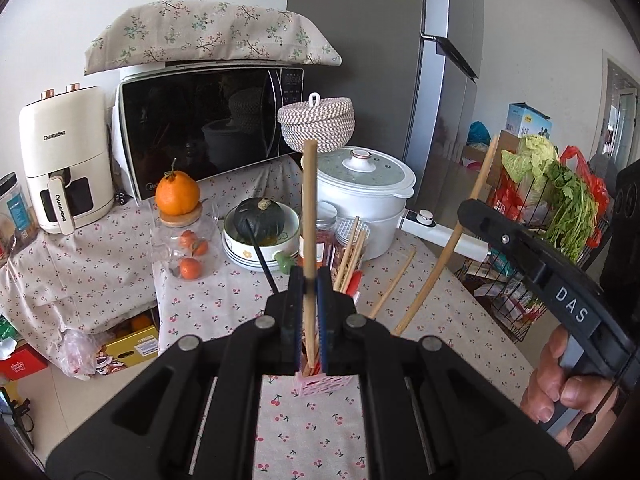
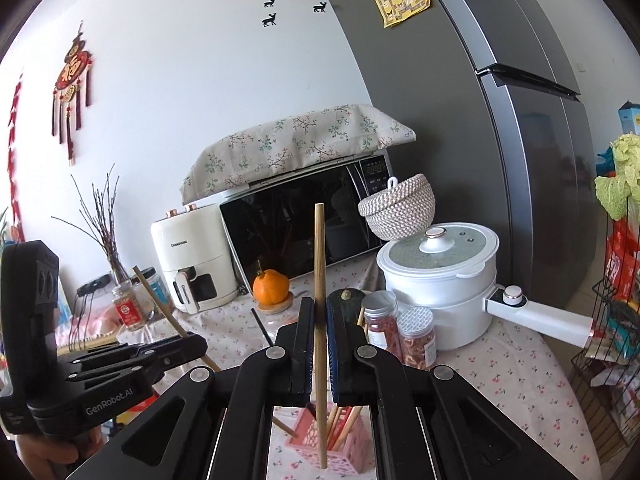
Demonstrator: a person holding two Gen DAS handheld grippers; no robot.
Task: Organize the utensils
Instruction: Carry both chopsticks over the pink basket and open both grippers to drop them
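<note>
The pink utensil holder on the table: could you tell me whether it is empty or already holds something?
Not empty: the pink utensil holder already holds several chopsticks standing in it, below the right gripper.

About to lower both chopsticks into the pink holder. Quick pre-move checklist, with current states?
1. Left gripper shut on left chopstick: ok.
2. Right gripper shut on right chopstick: ok.
3. Left chopstick upright: ok, near vertical.
4. Right chopstick tip over the pink utensil holder: cannot tell; in the right wrist view the tip overlaps the holder's front edge, inside or in front unclear.
5. Room in the holder: cannot tell; several chopsticks already stand in it.
6. Two spice jars behind the holder stand apart from both grippers: ok.
</note>
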